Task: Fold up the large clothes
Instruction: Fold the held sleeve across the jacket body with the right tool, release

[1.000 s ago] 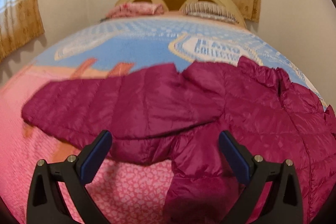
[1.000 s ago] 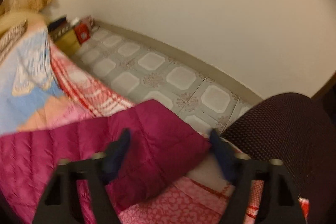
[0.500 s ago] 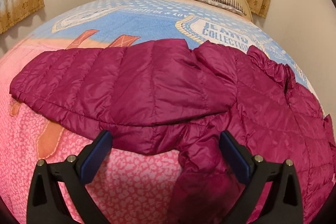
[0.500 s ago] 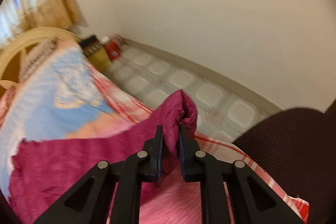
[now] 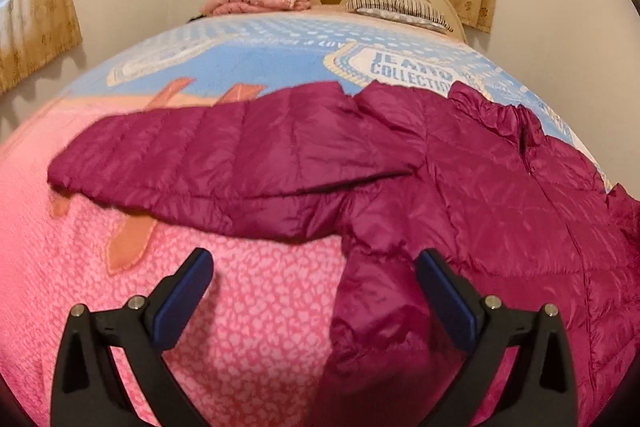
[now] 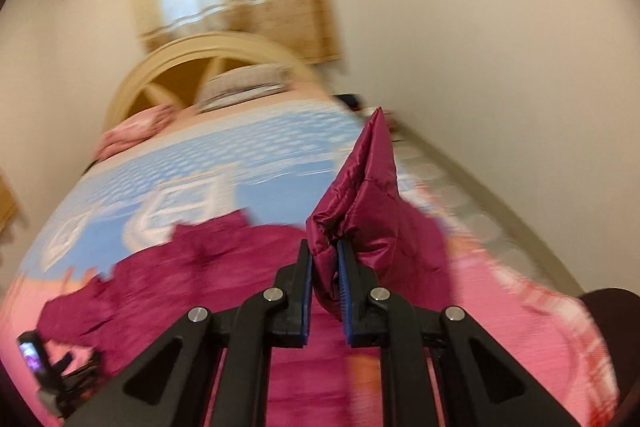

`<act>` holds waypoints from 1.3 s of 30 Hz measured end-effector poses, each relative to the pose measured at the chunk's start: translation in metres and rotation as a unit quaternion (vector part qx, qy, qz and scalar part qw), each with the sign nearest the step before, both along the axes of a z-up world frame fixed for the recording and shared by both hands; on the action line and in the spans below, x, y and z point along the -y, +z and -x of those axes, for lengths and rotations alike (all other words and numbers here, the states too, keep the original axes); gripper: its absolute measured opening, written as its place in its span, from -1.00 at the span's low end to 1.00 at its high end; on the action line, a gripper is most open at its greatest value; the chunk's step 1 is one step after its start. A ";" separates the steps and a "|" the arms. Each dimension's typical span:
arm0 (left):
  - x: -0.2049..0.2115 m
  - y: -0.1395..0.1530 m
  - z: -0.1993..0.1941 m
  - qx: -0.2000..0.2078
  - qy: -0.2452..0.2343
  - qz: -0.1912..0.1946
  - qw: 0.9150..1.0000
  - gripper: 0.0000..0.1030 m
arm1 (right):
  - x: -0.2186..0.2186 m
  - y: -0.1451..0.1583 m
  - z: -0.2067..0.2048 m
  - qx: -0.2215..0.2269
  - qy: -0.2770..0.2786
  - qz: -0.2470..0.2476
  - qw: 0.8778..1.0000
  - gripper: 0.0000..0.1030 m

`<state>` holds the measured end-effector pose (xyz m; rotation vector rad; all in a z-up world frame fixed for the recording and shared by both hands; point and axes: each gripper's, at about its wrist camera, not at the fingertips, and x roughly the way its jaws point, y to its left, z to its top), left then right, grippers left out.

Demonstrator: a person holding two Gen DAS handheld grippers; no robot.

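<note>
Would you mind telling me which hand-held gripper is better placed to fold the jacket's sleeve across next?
Right. The right hand-held gripper is already shut on the jacket sleeve, lifted; the left hand-held gripper hangs open, holding nothing.

Both grippers look like the same build: matte black plastic, chunky angled arms with triangular cutouts near the base. The left gripper (image 5: pixel 312 295) has shiny round silver screws at the joints and dark blue pads on its fingers (image 5: pixel 444 301). The right gripper (image 6: pixel 324 291) matches, and its blue pads look ridged.
</note>
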<state>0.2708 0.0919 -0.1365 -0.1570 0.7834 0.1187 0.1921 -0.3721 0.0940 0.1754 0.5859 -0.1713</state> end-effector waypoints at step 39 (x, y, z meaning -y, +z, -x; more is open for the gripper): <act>-0.014 -0.011 -0.005 -0.005 0.003 0.059 0.998 1.00 | -0.216 -0.205 -0.128 -0.165 0.173 -0.137 0.961 -0.60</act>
